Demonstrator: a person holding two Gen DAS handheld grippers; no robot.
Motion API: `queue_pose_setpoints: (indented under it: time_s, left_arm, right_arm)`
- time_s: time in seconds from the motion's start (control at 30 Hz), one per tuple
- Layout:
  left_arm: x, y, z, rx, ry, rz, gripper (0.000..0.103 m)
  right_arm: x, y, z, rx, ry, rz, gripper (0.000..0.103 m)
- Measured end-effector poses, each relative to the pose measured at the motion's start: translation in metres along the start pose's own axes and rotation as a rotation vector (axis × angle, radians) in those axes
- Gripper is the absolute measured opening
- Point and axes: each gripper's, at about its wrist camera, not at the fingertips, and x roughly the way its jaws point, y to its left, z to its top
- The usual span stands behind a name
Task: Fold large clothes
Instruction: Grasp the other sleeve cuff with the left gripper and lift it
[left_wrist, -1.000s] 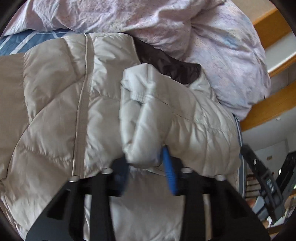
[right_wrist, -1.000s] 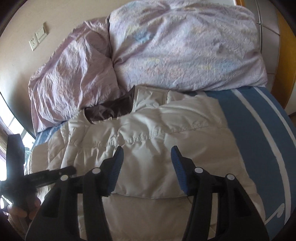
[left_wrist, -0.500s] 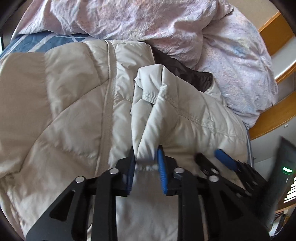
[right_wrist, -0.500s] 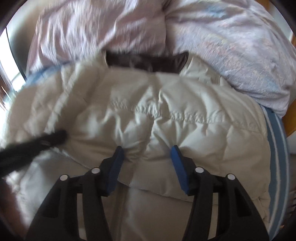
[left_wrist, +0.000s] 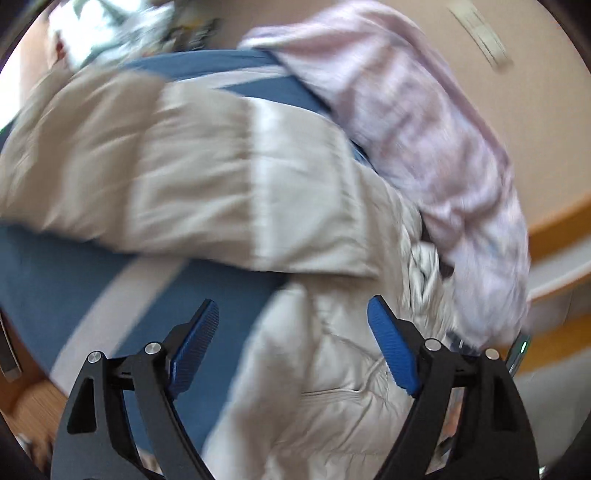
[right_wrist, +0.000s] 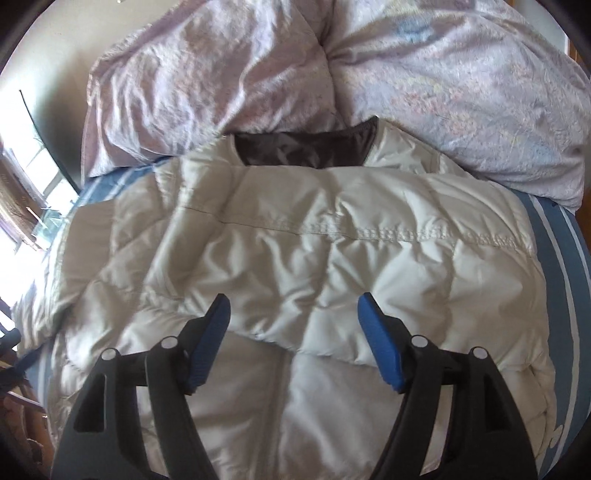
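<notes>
A cream quilted puffer jacket (right_wrist: 314, 266) with a dark brown lining at its collar (right_wrist: 306, 149) lies on the bed, one sleeve folded across its front. My right gripper (right_wrist: 293, 317) hovers over the folded sleeve's edge, its jaws opening, with nothing pinched between the blue pads. In the blurred left wrist view the jacket (left_wrist: 207, 184) stretches across the frame with a sleeve running leftwards. My left gripper (left_wrist: 291, 325) hangs above the jacket's edge and the blue sheet, jaws opening wide and holding nothing.
A crumpled pink duvet (right_wrist: 332, 74) is heaped behind the collar. The blue sheet with white stripes (right_wrist: 565, 258) shows on both sides of the jacket. A wooden bed frame (left_wrist: 554, 229) and beige wall lie to the right in the left wrist view.
My left gripper let go of the sleeve, opened wide and swung fast toward the jacket's left side. My right gripper opened wider over the folded sleeve, which now lies flat.
</notes>
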Motion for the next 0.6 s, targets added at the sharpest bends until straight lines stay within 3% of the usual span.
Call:
queue_pose_setpoints:
  time_s: [0.23, 0.4, 0.5, 0.6]
  left_arm:
    - [-0.007, 0.059, 0.005, -0.267, -0.08, 0.028, 0.078]
    - [-0.02, 0.086, 0.015, -0.395, -0.205, 0.024, 0.065]
    - [-0.024, 0.105, 0.021, -0.484, -0.256, 0.004, 0.052]
    - [-0.024, 0.112, 0.025, -0.522, -0.262, 0.02, 0.029]
  right_arm:
    - [-0.014, 0.011, -0.005, -0.023, -0.016, 0.025, 0.072]
    - [-0.022, 0.005, -0.006, -0.012, -0.029, 0.025, 0.072]
    - [-0.024, 0.0, -0.007, -0.002, -0.033, 0.026, 0.072]
    - [-0.026, -0.004, -0.009, 0.001, -0.035, 0.024, 0.072]
